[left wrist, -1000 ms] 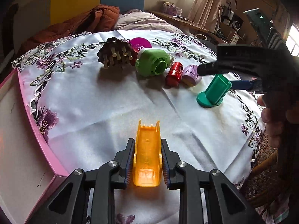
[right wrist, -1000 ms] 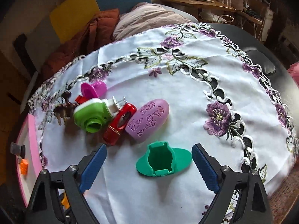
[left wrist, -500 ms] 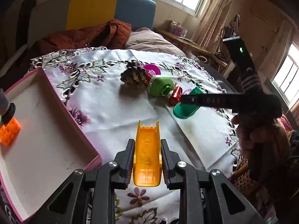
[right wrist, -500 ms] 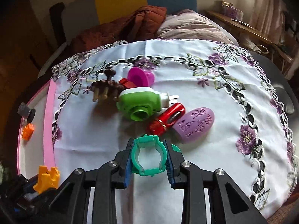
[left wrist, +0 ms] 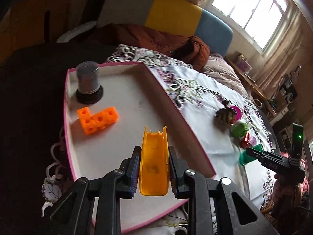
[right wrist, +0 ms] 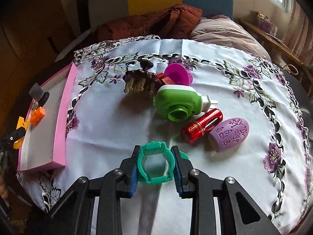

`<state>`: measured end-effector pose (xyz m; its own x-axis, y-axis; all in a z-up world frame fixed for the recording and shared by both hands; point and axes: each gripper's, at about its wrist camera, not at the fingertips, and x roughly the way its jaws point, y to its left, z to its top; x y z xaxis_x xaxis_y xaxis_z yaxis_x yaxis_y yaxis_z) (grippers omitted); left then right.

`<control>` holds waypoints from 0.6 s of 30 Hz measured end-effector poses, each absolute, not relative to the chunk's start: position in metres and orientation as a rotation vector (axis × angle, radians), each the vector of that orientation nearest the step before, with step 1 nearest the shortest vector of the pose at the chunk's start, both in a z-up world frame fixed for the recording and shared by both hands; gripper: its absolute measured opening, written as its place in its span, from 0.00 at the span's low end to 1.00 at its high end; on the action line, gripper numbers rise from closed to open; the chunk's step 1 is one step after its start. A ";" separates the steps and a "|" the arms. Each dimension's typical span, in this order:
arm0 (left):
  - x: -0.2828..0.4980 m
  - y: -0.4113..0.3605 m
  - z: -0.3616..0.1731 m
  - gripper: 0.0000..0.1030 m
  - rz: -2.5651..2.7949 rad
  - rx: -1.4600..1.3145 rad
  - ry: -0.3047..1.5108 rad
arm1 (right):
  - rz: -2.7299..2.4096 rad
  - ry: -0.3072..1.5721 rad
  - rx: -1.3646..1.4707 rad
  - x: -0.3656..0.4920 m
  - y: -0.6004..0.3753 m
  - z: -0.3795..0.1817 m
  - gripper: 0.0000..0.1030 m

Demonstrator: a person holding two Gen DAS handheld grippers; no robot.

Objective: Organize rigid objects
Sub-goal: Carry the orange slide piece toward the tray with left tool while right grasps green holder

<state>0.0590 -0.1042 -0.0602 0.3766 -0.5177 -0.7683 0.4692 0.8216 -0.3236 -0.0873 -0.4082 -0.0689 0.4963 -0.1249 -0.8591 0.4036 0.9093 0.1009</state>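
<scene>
My left gripper (left wrist: 154, 168) is shut on a yellow plastic piece (left wrist: 154, 162) and holds it above the floor of the pink-rimmed box (left wrist: 137, 99). An orange block piece (left wrist: 96, 119) and a grey capped bottle (left wrist: 88, 82) sit in the box. My right gripper (right wrist: 155, 166) is shut on a teal plastic holder (right wrist: 155, 164), lifted a little above the white cloth. The box also shows at the left of the right wrist view (right wrist: 62, 117). Both gripped pieces show in the opposite views: the holder (left wrist: 249, 155) and the yellow piece (right wrist: 20, 131).
On the flowered tablecloth (right wrist: 117, 127) lie a green plug-in device (right wrist: 178, 103), a red cylinder (right wrist: 201, 125), a purple egg-shaped case (right wrist: 228, 133), a brown pronged massager (right wrist: 140, 80) and a magenta cup (right wrist: 178, 74). A sofa with a rust jacket (right wrist: 156, 21) stands behind.
My left gripper carried the yellow piece left, from over the cloth to over the box. My right gripper closed on the teal holder and raised it slightly.
</scene>
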 end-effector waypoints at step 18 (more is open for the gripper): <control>0.095 -0.089 -0.095 0.35 -0.421 0.016 1.024 | -0.311 1.018 0.272 -0.085 -0.404 -0.071 0.29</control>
<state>0.0951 -0.0889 -0.0952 0.4473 -0.3322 -0.8304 0.3474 0.9201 -0.1809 -0.0849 -0.4039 -0.0712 0.4880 -0.1265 -0.8636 0.3771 0.9229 0.0779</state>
